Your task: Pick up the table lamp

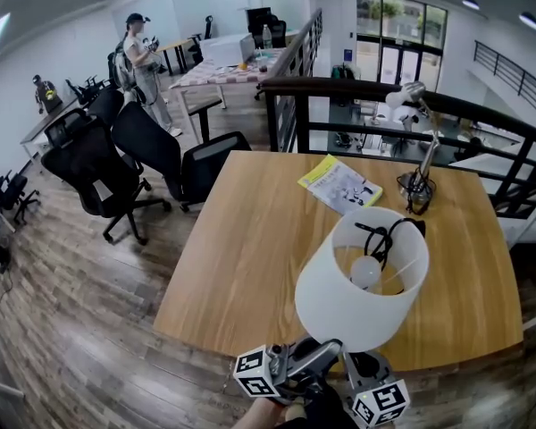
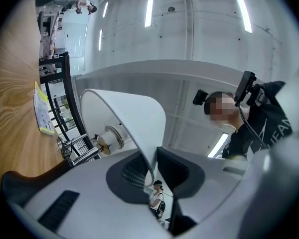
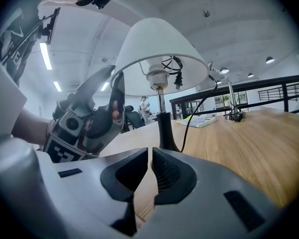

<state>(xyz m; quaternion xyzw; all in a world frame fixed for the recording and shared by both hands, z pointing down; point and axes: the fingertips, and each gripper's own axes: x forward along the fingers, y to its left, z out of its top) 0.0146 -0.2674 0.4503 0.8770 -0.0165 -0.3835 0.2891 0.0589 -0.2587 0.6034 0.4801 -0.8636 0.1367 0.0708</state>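
Table lamp (image 1: 357,284): stands at the near edge of the worktop (image 1: 250,266), right in front of the person; it has a white shade and a dark stem beneath.
Step in hand: the grasp, which I judge to be made; the lift is at its very start or about to begin. No view shows whether the foot has left the wood.
Left tongs (image 2: 153,169): closed to a narrow gap on the lower rim of the shade (image 2: 134,118), with the thin wall pinched between the two pads.
Right tongs (image 3: 150,166): closed pad to pad with nothing between them. They sit low over the worktop, pointing at the stem (image 3: 164,128) and stopping short of it.
Next move: probably a straight lift. A hold on the thin rim alone may flex or tip the shade, so the right tongs would likely have to open and take the stem to share the weight.
Shade as a container: open at the top. Inside are the bulb (image 1: 366,273) and a bunch of black cord (image 1: 386,238) with its plug; one strand hangs down to the worktop.
Elsewhere on the worktop: a booklet (image 1: 339,184) and a small desk lamp (image 1: 416,188) at the far side, well apart from the shade.
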